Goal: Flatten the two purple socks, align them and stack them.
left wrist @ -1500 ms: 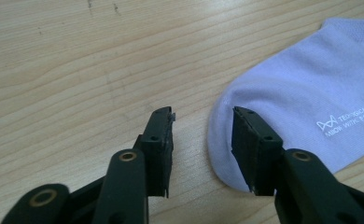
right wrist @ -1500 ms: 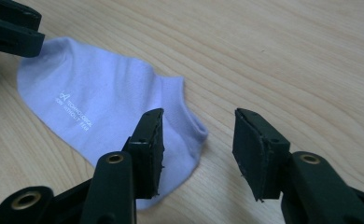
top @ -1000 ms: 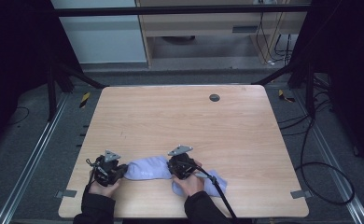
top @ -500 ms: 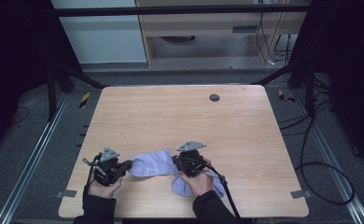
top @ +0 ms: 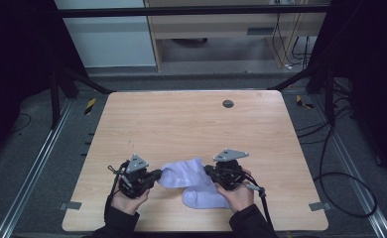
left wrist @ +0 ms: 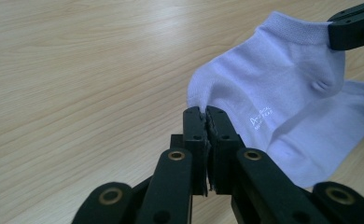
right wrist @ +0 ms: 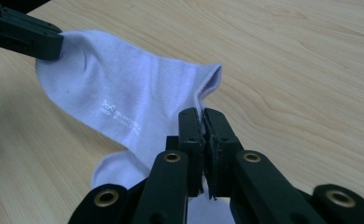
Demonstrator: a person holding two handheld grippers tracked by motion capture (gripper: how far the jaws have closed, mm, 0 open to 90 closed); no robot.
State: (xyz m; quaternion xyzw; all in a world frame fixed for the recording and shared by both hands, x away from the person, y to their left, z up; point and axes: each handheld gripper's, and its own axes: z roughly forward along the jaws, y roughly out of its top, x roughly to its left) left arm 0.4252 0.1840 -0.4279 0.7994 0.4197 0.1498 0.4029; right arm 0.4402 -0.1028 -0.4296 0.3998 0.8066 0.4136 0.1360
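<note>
Since the earlier frame, both tongs have been raised, and one lilac sock [top: 182, 174] is lifted off its mate [top: 205, 197] near the desk [top: 181, 124] front. Left tongs [top: 157, 175] and right tongs [top: 207, 171] are clamped shut on opposite edges. A thin pinch may slip if pulled taut.

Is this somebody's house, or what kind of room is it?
Probably a lab or workshop, not a house. A bare wooden table stands among dark metal frame bars, loose cables trail over the grey floor, and yellow-black tape marks it.
</note>
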